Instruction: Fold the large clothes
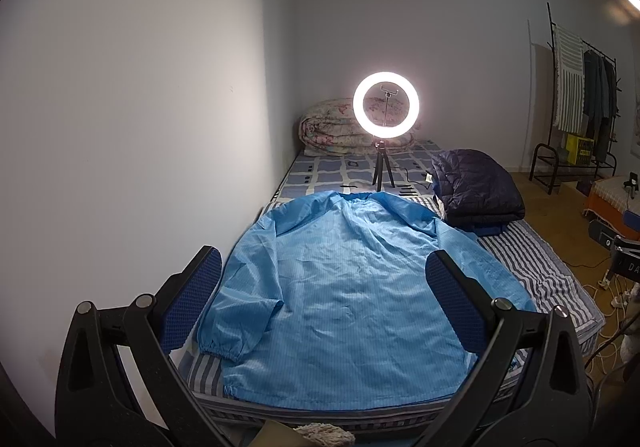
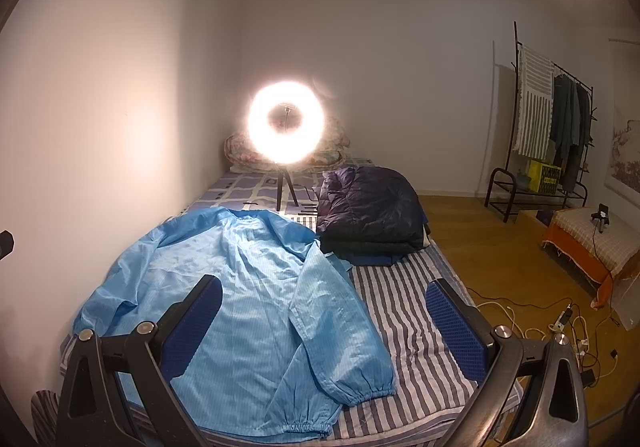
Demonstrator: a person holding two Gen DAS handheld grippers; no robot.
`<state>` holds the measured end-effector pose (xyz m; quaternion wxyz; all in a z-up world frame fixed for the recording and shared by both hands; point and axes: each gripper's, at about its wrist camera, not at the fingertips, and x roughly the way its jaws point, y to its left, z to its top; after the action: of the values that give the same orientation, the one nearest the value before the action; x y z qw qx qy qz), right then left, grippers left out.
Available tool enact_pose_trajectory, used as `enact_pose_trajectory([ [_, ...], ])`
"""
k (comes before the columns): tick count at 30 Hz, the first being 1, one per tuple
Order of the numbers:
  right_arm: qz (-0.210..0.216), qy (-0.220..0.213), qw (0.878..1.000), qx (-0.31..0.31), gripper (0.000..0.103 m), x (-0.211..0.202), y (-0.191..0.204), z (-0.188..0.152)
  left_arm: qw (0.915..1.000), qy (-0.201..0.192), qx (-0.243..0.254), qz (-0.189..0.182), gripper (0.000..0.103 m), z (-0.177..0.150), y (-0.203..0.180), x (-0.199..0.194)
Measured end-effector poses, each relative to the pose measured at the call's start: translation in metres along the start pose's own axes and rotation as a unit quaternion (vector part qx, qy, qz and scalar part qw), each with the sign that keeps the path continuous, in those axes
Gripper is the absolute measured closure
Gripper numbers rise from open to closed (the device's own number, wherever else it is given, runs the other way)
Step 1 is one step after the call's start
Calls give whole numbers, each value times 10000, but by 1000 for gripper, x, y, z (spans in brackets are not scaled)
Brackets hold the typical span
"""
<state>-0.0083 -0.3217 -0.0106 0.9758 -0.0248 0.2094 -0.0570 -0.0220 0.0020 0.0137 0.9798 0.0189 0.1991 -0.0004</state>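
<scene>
Blue smock (image 1: 344, 287) spread flat, both our grippers (image 1: 324, 299) (image 2: 324, 321) gaping, empty.
Thin, slippery cloth; we'd pinch the elastic cuffs (image 2: 370, 387).

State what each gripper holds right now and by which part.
Nothing is held. The left gripper and right gripper both hang open above the blue jacket, which lies flat on the bed.

Readable text: barely any.
White letters "DA" show on a black device (image 1: 628, 267) at the right edge; the yellow crate's (image 1: 581, 148) print blurs out.
</scene>
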Motion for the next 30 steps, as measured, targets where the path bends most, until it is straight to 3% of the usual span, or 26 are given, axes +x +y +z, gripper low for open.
enact_pose_trajectory([
  [30, 34, 49, 10000, -19, 0, 5, 2, 0, 10000, -35, -11, 31, 0, 5, 1, -5],
])
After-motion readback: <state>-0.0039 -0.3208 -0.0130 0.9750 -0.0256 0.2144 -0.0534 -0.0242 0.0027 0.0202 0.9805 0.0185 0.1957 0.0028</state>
